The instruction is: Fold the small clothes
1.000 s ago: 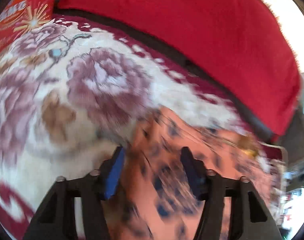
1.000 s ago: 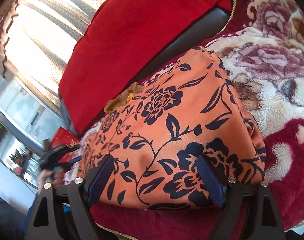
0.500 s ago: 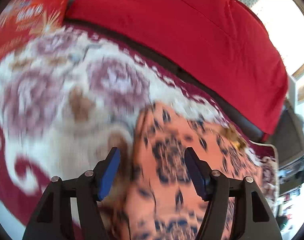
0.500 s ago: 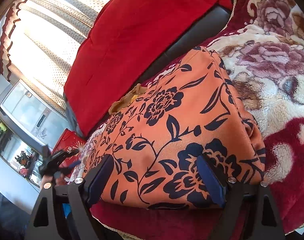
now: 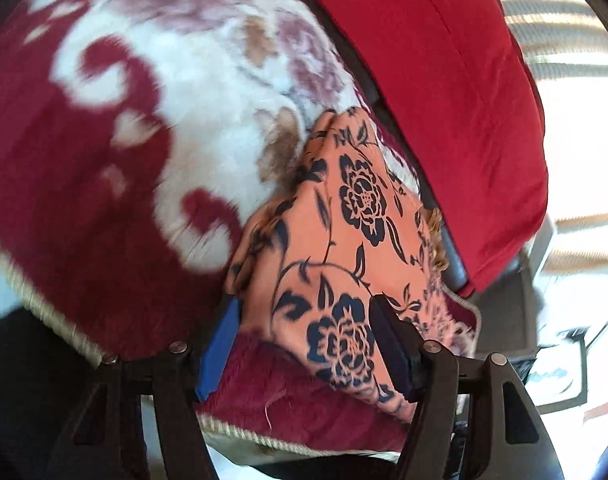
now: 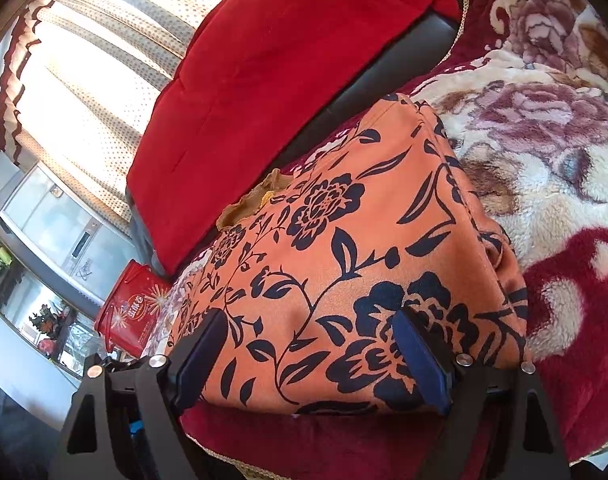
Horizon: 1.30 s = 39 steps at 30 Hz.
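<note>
orange floral garment [image 6: 343,248] is laid folded on the plush blanket [image 6: 563,184], framed by right tool [image 6: 309,354] and left tool [image 5: 304,344], both released, apparently for squaring.

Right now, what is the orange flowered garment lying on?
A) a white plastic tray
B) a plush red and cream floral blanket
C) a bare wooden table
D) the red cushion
B: the orange garment rests on the plush blanket, whose cream and dark red pile shows around it in both wrist views; the red cushion stands behind it, apart from the cloth.
</note>
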Each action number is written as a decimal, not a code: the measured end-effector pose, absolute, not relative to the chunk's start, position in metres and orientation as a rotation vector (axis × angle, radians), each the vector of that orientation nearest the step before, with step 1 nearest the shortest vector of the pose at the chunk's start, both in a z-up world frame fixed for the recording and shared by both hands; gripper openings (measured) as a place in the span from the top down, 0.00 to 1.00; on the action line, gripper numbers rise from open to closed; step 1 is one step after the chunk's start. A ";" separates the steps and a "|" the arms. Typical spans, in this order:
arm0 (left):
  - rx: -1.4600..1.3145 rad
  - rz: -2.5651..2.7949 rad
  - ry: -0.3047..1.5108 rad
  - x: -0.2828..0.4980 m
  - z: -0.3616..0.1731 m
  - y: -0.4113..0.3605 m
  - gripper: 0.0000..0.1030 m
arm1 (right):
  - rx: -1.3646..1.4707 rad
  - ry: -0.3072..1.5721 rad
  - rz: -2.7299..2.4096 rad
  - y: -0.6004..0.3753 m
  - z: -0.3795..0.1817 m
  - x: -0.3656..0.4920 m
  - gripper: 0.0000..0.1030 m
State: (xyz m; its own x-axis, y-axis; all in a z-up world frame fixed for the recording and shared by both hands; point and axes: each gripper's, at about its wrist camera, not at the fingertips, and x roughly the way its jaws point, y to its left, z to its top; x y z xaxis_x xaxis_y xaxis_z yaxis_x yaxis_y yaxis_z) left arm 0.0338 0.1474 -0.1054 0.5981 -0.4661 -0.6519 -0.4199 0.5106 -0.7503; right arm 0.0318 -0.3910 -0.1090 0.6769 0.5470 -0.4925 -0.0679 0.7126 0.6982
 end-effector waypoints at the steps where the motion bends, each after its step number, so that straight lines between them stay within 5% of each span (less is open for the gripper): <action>1: -1.107 -0.026 0.977 0.032 -0.107 0.148 0.34 | 0.702 0.756 0.378 -0.391 -0.109 0.031 0.16; 12: -1.196 0.059 0.936 0.037 -0.124 0.133 0.37 | 0.719 0.751 0.386 -0.394 -0.110 0.027 0.16; 14: -1.177 0.090 0.906 0.037 -0.120 0.136 0.53 | 0.725 0.749 0.388 -0.397 -0.110 0.026 0.16; 15: -1.133 0.091 0.901 0.040 -0.116 0.136 0.82 | 0.726 0.749 0.389 -0.397 -0.110 0.025 0.16; 17: -1.015 0.092 0.867 0.043 -0.095 0.134 0.87 | 0.728 0.748 0.390 -0.397 -0.110 0.024 0.16; 21: -0.774 0.098 0.803 0.042 -0.063 0.116 0.88 | 0.722 0.749 0.386 -0.397 -0.110 0.023 0.16; 24: -0.735 0.134 0.884 0.042 -0.085 0.115 0.83 | 0.726 0.750 0.384 -0.397 -0.110 0.024 0.16; 28: -0.833 0.186 0.885 0.030 -0.100 0.128 0.59 | 0.723 0.749 0.389 -0.397 -0.111 0.024 0.16; 30: -0.848 0.184 0.872 0.028 -0.097 0.136 0.59 | 0.718 0.749 0.385 -0.396 -0.111 0.024 0.16; 32: -0.847 0.153 0.876 0.030 -0.097 0.143 0.81 | 0.718 0.750 0.381 -0.395 -0.111 0.024 0.16; 33: -0.840 0.153 0.888 0.031 -0.098 0.145 0.83 | 0.718 0.750 0.380 -0.395 -0.111 0.024 0.16; 39: -0.839 0.186 0.913 0.027 -0.099 0.146 0.81 | 0.715 0.749 0.383 -0.394 -0.111 0.025 0.16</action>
